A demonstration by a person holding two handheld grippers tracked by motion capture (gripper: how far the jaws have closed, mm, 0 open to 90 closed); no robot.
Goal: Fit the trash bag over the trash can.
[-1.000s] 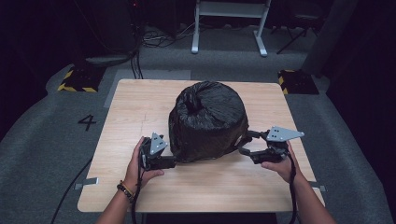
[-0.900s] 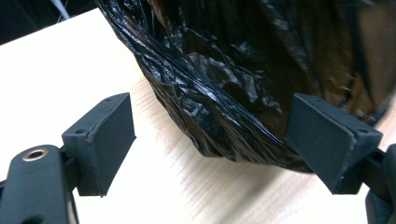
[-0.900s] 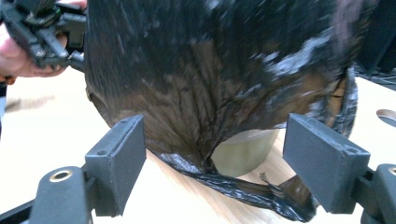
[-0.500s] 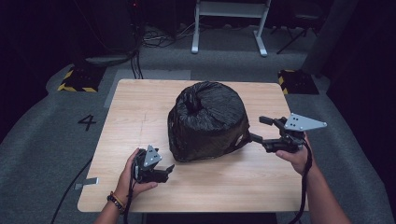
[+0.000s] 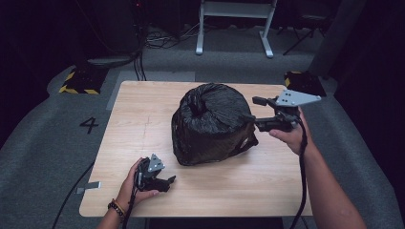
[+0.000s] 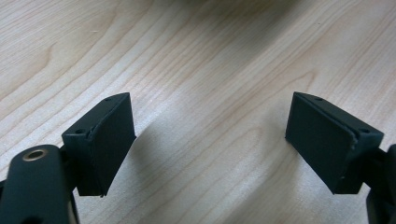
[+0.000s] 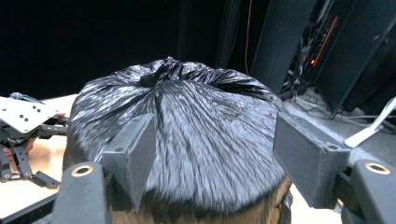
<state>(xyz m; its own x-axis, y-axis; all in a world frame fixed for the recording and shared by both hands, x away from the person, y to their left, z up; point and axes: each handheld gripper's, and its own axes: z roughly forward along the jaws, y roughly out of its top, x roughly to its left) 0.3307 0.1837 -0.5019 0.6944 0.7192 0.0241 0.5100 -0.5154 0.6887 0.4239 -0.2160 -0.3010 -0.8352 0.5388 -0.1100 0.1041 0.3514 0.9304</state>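
Closing right claw (image 7: 212, 154) | empty, beside black bag (image 7: 187, 135)

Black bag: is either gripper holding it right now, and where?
Neither. The right gripper has its jaws open beside the upper part of the black bag, having just been closing, pads not pressing. The left gripper is open over bare table.
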